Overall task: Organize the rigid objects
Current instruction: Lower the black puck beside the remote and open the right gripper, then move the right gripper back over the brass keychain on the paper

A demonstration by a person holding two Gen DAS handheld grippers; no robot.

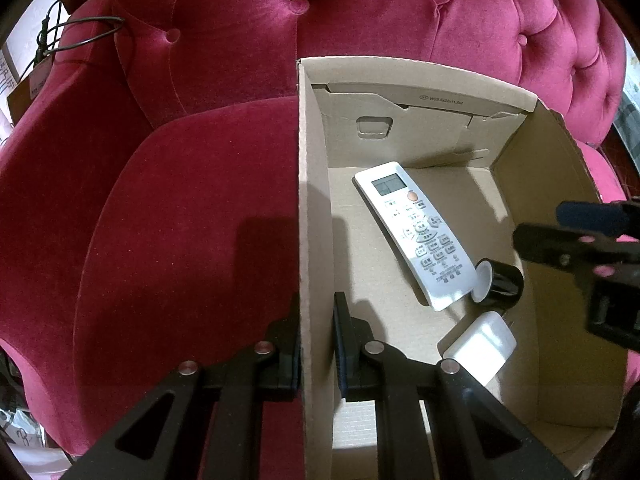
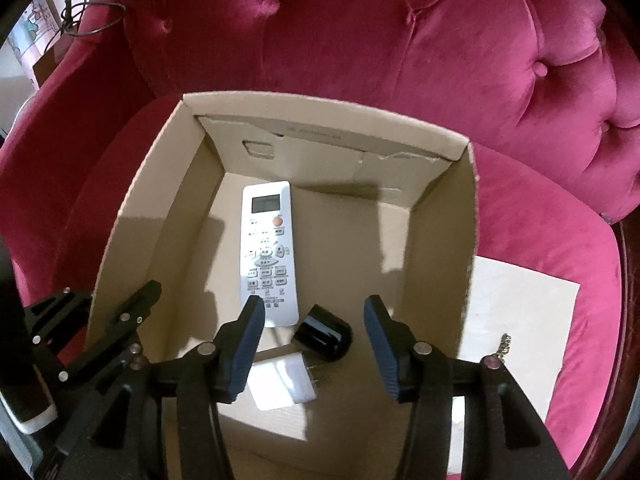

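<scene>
Box (image 1: pixel 316 184): open cardboard on the pink chair (image 1: pixel 192 208); light and stiff, but a thin wall that would likely buckle if squeezed hard. Best held at the rim, as now.
Left gripper (image 1: pixel 317 344): jaws narrow, one finger either side of the box's left wall, seemingly pinching it; full contact on the inner side is hard to confirm.
Right gripper (image 2: pixel 314 344): jaws wide, holding nothing, hovering over the box's near end.
Remote (image 2: pixel 269 252): flat on the box floor, face up; light, hard, smooth plastic, probably best taken across its narrow sides. It lies ahead of the right jaws, nearer the left finger.
Cap (image 2: pixel 325 334): small glossy black piece, likely slippery; between the right fingers, below them.
Charger (image 2: pixel 286 380): white, rigid, prongs out; just beside the left finger of the right gripper.
Paper (image 2: pixel 520 312): on the seat, outside the box.
</scene>
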